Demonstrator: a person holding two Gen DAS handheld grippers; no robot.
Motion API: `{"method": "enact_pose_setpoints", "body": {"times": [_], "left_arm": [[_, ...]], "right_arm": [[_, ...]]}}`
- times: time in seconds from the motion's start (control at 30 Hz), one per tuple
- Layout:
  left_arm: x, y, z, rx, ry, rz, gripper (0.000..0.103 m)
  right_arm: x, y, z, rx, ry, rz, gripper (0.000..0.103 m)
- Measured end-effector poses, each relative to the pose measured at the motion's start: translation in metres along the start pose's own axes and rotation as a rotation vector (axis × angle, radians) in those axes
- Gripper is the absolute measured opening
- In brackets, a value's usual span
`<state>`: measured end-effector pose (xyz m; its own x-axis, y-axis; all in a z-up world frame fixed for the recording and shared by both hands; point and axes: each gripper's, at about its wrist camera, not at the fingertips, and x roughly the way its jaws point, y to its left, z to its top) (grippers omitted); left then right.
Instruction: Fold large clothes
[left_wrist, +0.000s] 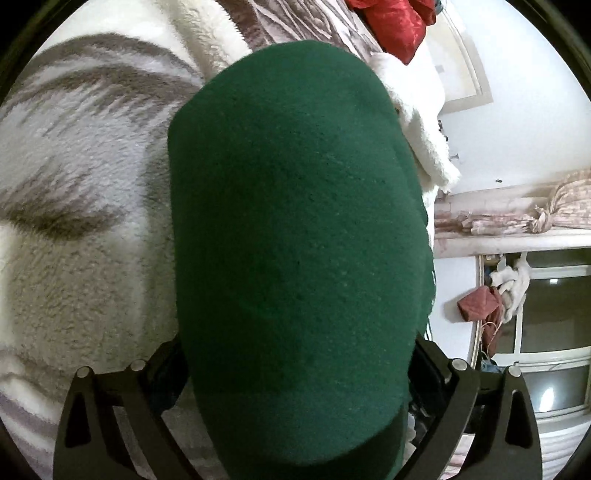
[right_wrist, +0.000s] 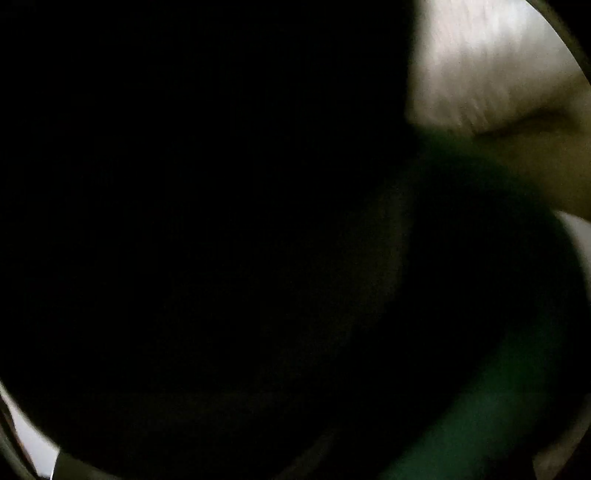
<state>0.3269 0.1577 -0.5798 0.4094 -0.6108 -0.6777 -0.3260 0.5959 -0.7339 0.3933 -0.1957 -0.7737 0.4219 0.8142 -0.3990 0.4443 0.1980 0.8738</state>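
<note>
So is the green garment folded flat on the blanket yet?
Cannot tell. The green garment bulges up between the left jaws, covering the fleece blanket; the right wrist view is almost black.

Fleece blanket (left_wrist: 85, 192) (cream, grey-brown swirls) underneath; red cushion (left_wrist: 397, 26) at top; window (left_wrist: 554, 314) at right.

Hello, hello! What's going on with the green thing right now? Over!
Left gripper: green garment bunched between its fingers, draped over fluffy blanket. Right view nearly black, fabric covering lens; gripper state unclear. Over.
</note>
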Motion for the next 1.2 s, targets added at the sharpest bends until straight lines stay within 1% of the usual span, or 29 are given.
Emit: {"method": "enact_pose_setpoints", "body": {"times": [0.03,0.1,0.13,0.17,0.2,0.27,0.4,0.5,0.53,0.63,0.73,0.8,0.9,1.0,1.07,1.1,1.17,1.2], "left_arm": [[-0.002,-0.003,0.0,0.005,-0.013,-0.006,0.099],[-0.01,-0.008,-0.002,0.024,-0.05,-0.016,0.081],[-0.015,-0.012,-0.002,0.04,-0.064,-0.022,0.078],[-0.02,-0.018,-0.001,0.056,-0.079,-0.031,0.075],[-0.021,-0.022,0.002,0.064,-0.088,-0.034,0.073],[-0.029,-0.034,0.007,0.08,-0.099,-0.051,0.071],[-0.04,-0.055,0.023,0.1,-0.107,-0.099,0.071],[-0.051,-0.076,0.037,0.132,-0.116,-0.134,0.071],[-0.054,-0.086,0.044,0.147,-0.117,-0.148,0.071],[-0.057,-0.113,0.066,0.194,-0.123,-0.177,0.071],[-0.053,-0.145,0.094,0.24,-0.123,-0.198,0.071],[-0.047,-0.166,0.119,0.272,-0.117,-0.215,0.071],[-0.027,-0.2,0.16,0.318,-0.105,-0.232,0.071],[-0.001,-0.226,0.203,0.361,-0.088,-0.237,0.071],[0.022,-0.242,0.235,0.385,-0.072,-0.24,0.071],[0.03,-0.245,0.246,0.394,-0.063,-0.244,0.071],[0.059,-0.25,0.281,0.411,-0.028,-0.245,0.071],[0.07,-0.251,0.293,0.416,-0.013,-0.248,0.071]], "right_arm": [[0.0,0.004,0.0,0.002,-0.002,0.0,0.079],[-0.007,0.017,-0.008,-0.028,-0.011,0.001,0.061],[-0.011,0.022,-0.012,-0.029,-0.02,0.011,0.047],[-0.014,0.026,-0.015,-0.026,-0.028,0.018,0.04],[-0.019,0.034,-0.021,-0.033,-0.039,0.016,0.038],[-0.026,0.051,-0.03,-0.054,-0.059,0.027,0.032],[-0.04,0.092,-0.043,-0.101,-0.093,0.056,0.032],[-0.051,0.125,-0.046,-0.144,-0.111,0.094,0.031],[-0.058,0.129,-0.049,-0.156,-0.117,0.101,0.031],[-0.064,0.161,-0.045,-0.19,-0.146,0.128,0.031],[-0.071,0.194,-0.031,-0.22,-0.184,0.154,0.031],[-0.075,0.217,-0.017,-0.237,-0.211,0.171,0.031],[-0.075,0.251,0.012,-0.265,-0.262,0.187,0.031],[-0.065,0.278,0.05,-0.278,-0.307,0.206,0.031],[-0.055,0.291,0.079,-0.281,-0.338,0.212,0.031],[-0.049,0.295,0.095,-0.282,-0.353,0.217,0.031],[-0.03,0.301,0.125,-0.283,-0.386,0.22,0.031],[-0.023,0.3,0.136,-0.275,-0.393,0.228,0.031]]}}
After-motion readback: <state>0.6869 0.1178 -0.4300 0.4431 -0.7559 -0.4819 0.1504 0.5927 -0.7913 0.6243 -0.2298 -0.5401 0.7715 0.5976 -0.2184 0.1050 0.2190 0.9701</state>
